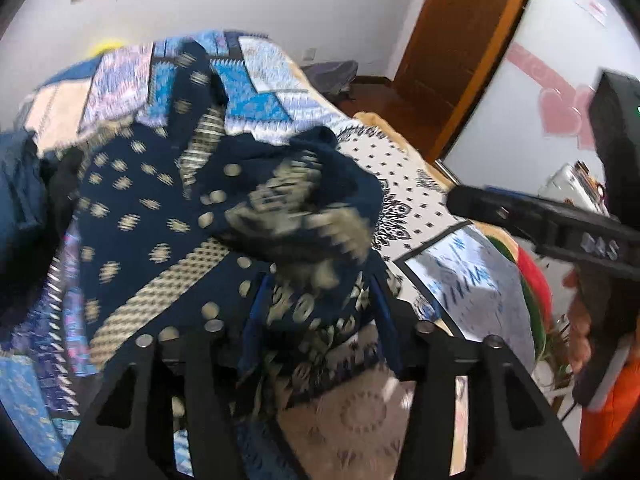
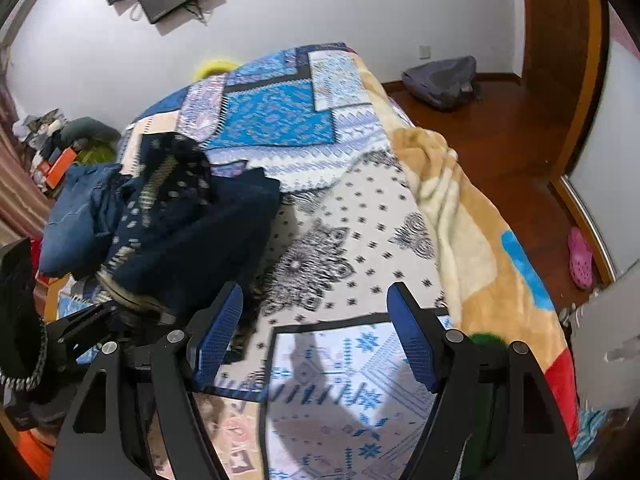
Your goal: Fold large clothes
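Observation:
A large navy garment with cream patterns [image 1: 168, 208] is lifted over the bed. My left gripper [image 1: 316, 308] is shut on its bunched edge, and the cloth hides the pads. The same garment [image 2: 192, 224] hangs at the left of the right wrist view, held by the left gripper [image 2: 116, 312]. My right gripper [image 2: 316, 340] is open and empty above the patchwork bedspread [image 2: 360, 216], to the right of the garment. Its blue pads [image 2: 218, 332] are wide apart. It also shows in the left wrist view [image 1: 520, 216].
A blue denim item [image 2: 72, 216] lies on the bed behind the garment. A beige fleece blanket [image 2: 460, 208] hangs over the bed's right edge. On the wooden floor are a grey bag [image 2: 440, 80] and a pink clog [image 2: 580, 256]. A wooden door [image 1: 460, 40] stands at the right.

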A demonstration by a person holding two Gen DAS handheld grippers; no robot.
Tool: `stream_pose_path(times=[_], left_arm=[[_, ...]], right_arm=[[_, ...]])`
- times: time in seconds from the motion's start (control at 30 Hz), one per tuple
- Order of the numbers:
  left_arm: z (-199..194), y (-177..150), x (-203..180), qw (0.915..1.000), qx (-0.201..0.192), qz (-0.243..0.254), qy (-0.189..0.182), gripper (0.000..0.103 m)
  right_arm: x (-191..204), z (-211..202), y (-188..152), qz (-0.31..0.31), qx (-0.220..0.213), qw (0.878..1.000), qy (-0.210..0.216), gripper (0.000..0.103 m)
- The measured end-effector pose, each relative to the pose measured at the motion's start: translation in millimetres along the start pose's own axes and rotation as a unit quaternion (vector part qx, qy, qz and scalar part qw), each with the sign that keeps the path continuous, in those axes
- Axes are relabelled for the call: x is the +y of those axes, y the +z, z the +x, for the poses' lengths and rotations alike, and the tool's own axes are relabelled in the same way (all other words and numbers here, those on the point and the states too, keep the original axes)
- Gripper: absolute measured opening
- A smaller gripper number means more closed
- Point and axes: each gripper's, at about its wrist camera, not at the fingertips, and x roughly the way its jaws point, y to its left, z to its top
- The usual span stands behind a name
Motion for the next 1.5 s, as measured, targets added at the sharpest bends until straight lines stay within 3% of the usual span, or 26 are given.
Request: stream_pose_path(times=[0.03, 0.13, 0.3, 0.4, 0.53, 0.7, 0.8, 1.0, 1.1, 1.3, 1.4, 1.5], left_arm=[[-9, -2, -1, 0.9999, -0.006, 0.008, 0.012, 0.059], [-35, -7, 4, 0.9985, -0.040, 0.020, 0.034, 0.061], [-58, -4, 44, 0.9924, -0.082, -0.008, 0.091, 0.071], [-49, 2, 79, 0.9893, -0.071, -0.038, 0.121, 0.071], [-16, -8, 111, 0.9906, -0.020, -0.080, 0.109, 0.072], [-13, -26, 115, 0.9910, -0.037, -0.078, 0.102, 0.078], [-15, -34, 110, 0.9917, -0.039, -0.060, 0.106, 0.081], [-27, -40, 107, 0.9928, -0.026, -0.075, 0.090, 0.081], [-36, -34, 111, 0.9920, -0.026, -0.080, 0.095, 0.081], [-49, -14, 123, 0.9821, -0.055, -0.091, 0.156, 0.081], [-48, -5, 132, 0.9824, -0.055, -0.108, 0.142, 0.081], [-40, 0, 137, 0.9846, -0.046, -0.120, 0.119, 0.081]], right_arm=[[6, -3, 2, -0.006, -0.006, 1.000, 0.005, 0.071], [16, -12, 5, -0.023, -0.022, 0.999, 0.019, 0.071], [44, -15, 9, -0.060, -0.039, 0.996, 0.047, 0.072], [63, -7, 10, -0.083, -0.037, 0.994, 0.055, 0.072], [76, 16, 5, -0.106, -0.016, 0.993, 0.057, 0.072], [57, 45, -9, -0.094, 0.030, 0.995, 0.025, 0.072], [38, 49, -19, -0.079, 0.058, 0.994, 0.047, 0.072], [22, 39, -32, -0.082, 0.065, 0.994, 0.041, 0.074], [25, 30, -26, -0.080, 0.065, 0.994, 0.039, 0.074], [52, 23, 3, -0.106, 0.029, 0.992, 0.055, 0.075], [63, 38, 15, -0.110, 0.032, 0.991, 0.074, 0.075], [63, 66, 22, -0.084, 0.070, 0.989, 0.102, 0.075]])
